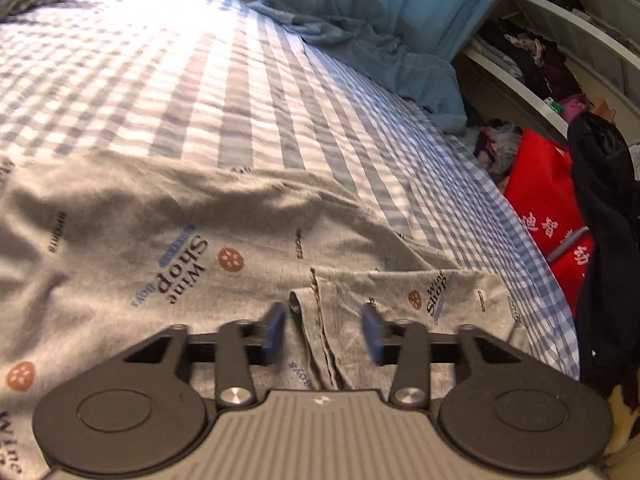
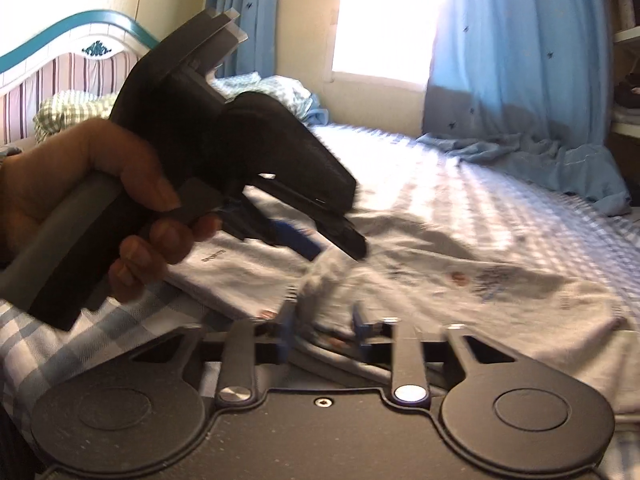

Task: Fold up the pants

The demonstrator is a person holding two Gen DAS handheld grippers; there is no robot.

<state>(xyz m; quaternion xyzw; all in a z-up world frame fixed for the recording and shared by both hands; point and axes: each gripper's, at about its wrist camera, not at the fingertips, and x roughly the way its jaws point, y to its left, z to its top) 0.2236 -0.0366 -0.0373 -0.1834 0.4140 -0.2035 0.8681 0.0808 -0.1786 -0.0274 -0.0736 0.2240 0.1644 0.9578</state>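
The grey printed pants (image 1: 168, 240) lie spread on the checked bed sheet (image 1: 200, 80). My left gripper (image 1: 325, 330) is open, its blue pads on either side of a raised fold at the pants' hem edge (image 1: 320, 340). In the right wrist view the pants (image 2: 460, 288) lie ahead. My right gripper (image 2: 323, 330) is open with a bunched fold of the pants between its blue pads. The left gripper (image 2: 320, 248), held by a hand, hovers just above the same bunch.
The bed's right edge (image 1: 532, 240) drops off to a red bag (image 1: 548, 200) and shelves of clothes (image 1: 540, 60). A blue curtain (image 2: 520, 60) and crumpled blue cloth (image 2: 540, 160) lie at the far side. The headboard (image 2: 72, 52) is at left.
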